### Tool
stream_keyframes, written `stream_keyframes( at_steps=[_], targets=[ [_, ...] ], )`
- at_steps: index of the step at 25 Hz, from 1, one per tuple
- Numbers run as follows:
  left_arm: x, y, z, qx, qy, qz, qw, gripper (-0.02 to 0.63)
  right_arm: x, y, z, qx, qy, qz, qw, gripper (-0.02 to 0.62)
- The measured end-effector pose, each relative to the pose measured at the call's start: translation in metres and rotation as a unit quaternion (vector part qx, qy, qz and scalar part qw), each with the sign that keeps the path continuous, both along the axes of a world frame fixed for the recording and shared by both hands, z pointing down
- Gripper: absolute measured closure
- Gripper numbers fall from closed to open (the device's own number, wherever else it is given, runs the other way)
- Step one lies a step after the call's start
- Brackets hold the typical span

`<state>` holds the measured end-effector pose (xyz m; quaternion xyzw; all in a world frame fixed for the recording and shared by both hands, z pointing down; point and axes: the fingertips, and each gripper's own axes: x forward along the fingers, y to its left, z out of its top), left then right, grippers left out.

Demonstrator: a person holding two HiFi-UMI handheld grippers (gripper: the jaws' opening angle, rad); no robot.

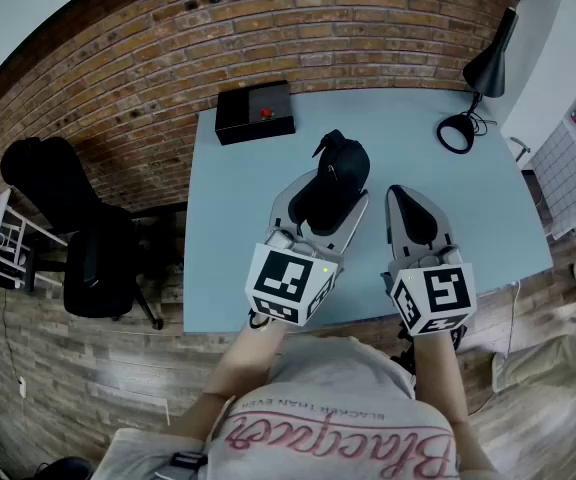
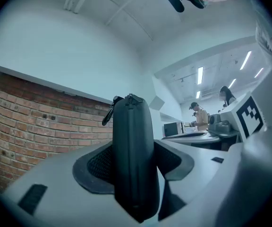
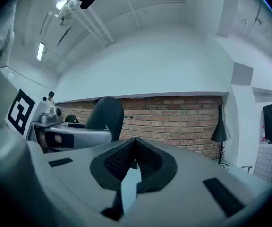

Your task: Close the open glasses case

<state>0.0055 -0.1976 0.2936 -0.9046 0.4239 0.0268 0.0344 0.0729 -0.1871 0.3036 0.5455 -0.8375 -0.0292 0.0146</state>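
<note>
Head view: nearest, the person's two grippers reach level over the pale blue surface [image 1: 230, 230]. The left gripper [image 1: 330, 200] has its fingers clamped on the one black glasses case [image 2: 132, 145], which stands on edge with its two halves meeting along the zip seam. The fingers cover its lower part. Just beside it, the right gripper [image 1: 405, 208] has its fingers pressed together on nothing. Farther off, well apart, one black box [image 1: 254, 112] sits at the far left corner and one black desk lamp [image 1: 483, 73] at the far right. One black chair [image 1: 103, 263] stands on the floor to the left, by the brick wall [image 1: 168, 38]. The small red thing [image 1: 265, 114] on the box is too small to identify.
</note>
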Motion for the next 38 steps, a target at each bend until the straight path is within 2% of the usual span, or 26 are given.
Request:
stream_keyframes(
  at_steps=[7, 16, 20, 31, 35, 38],
  targets=[
    [0.005, 0.005, 0.002, 0.004, -0.021, 0.012, 0.9997, 0.344, -0.001, 0.005, 0.001, 0.001, 0.003, -0.005, 1.0, 0.575],
    [0.006, 0.005, -0.002, 0.017, -0.047, 0.019, 0.9986, 0.344, 0.009, 0.008, -0.007, 0.015, -0.014, 0.012, 1.0, 0.575],
    [0.002, 0.002, -0.001, 0.04, -0.086, 0.016, 0.9953, 0.344, 0.01, 0.01, -0.011, 0.02, -0.024, 0.007, 0.999, 0.575],
    [-0.012, -0.003, -0.002, 0.1, -0.198, 0.024, 0.9748, 0.344, -0.003, 0.018, -0.017, 0.024, -0.025, -0.022, 0.999, 0.575],
    [-0.011, -0.002, 0.006, 0.12, -0.259, 0.025, 0.9579, 0.344, -0.012, 0.023, -0.02, 0.028, -0.025, -0.04, 0.998, 0.575],
    [-0.007, -0.001, 0.01, 0.133, -0.291, 0.036, 0.9469, 0.344, -0.021, 0.027, -0.022, 0.021, -0.044, -0.065, 0.997, 0.575]
  ],
)
